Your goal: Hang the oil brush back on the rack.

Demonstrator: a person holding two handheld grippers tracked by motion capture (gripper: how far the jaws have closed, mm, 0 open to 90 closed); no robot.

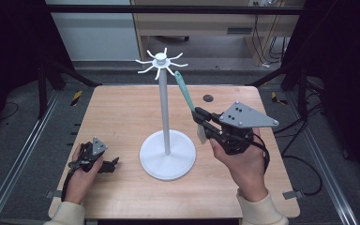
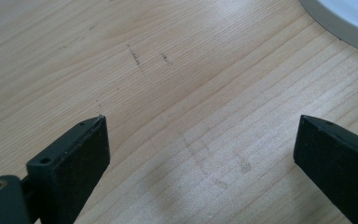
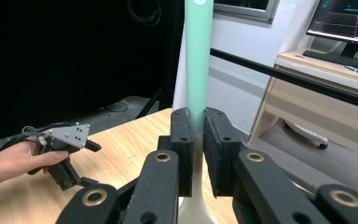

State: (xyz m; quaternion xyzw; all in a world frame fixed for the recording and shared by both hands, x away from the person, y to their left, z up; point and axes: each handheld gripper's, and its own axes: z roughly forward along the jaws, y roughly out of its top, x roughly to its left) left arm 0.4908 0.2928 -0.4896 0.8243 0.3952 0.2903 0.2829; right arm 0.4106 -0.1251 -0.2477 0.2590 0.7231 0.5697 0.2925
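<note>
One white stand (image 1: 167,140) with eight hooks rises mid-table (image 1: 122,112), and one green-handled utensil (image 1: 184,93) is in play. The right tool (image 1: 201,119) is clamped narrow on that utensil, whose handle slants up and far-left from the jaws toward the hooks, right of the pole. The left tool (image 1: 110,165) rests near-left on the table, jaws wide and empty.

We find no text, label, brand, number or sign that can be read; the monitor (image 3: 349,21) behind the worktop (image 1: 122,117) carries coloured graph lines and small characters, but these are too small for us to make out
</note>
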